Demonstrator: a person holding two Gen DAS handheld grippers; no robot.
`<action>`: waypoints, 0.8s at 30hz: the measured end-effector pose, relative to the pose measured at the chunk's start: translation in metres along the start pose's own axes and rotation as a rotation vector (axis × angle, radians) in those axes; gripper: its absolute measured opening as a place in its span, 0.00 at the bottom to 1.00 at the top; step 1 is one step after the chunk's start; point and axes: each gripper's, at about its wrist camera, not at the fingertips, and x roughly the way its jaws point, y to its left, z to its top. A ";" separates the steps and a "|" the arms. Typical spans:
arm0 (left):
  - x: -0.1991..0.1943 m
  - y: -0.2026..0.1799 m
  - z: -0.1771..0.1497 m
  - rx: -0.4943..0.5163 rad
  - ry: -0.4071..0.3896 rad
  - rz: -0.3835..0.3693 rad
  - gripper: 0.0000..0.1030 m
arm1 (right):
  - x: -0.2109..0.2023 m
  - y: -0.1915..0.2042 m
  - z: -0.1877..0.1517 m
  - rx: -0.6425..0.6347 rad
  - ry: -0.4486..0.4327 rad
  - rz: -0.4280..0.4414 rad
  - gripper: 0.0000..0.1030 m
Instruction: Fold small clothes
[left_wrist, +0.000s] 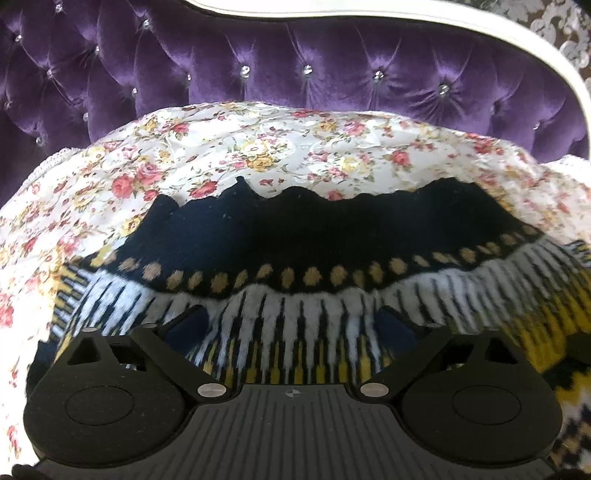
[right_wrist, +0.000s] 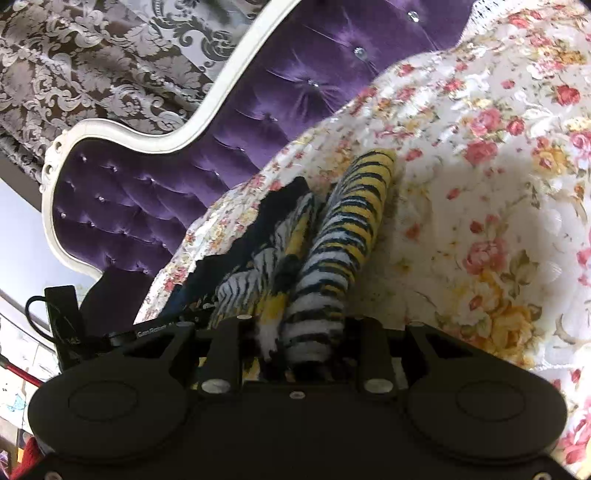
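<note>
A small knitted sweater (left_wrist: 295, 251), navy with tan dots and white, yellow and black stripes, lies spread on the floral bedspread (left_wrist: 258, 147). My left gripper (left_wrist: 291, 317) hovers low over its striped part with the jaws wide apart; the fingertips are hidden in the fabric. In the right wrist view my right gripper (right_wrist: 301, 332) is shut on the sweater's striped fabric (right_wrist: 317, 306) bunched between the jaws. A striped sleeve (right_wrist: 354, 218) stretches away from it across the bedspread (right_wrist: 480, 184).
A purple tufted headboard (left_wrist: 295, 62) with a white frame (right_wrist: 155, 142) stands behind the bed. A patterned curtain (right_wrist: 92, 62) hangs beyond it. A black device with a cable (right_wrist: 59, 321) sits at the left edge in the right wrist view.
</note>
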 end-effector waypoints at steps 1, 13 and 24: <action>-0.007 0.000 -0.003 0.006 -0.004 -0.009 0.92 | -0.002 0.000 0.001 -0.001 -0.002 0.007 0.36; -0.047 -0.003 -0.065 0.091 -0.036 -0.046 0.92 | -0.005 0.004 0.000 0.013 -0.013 0.026 0.36; -0.045 -0.001 -0.079 0.093 -0.059 -0.069 0.95 | -0.003 0.004 -0.002 0.005 -0.014 0.013 0.36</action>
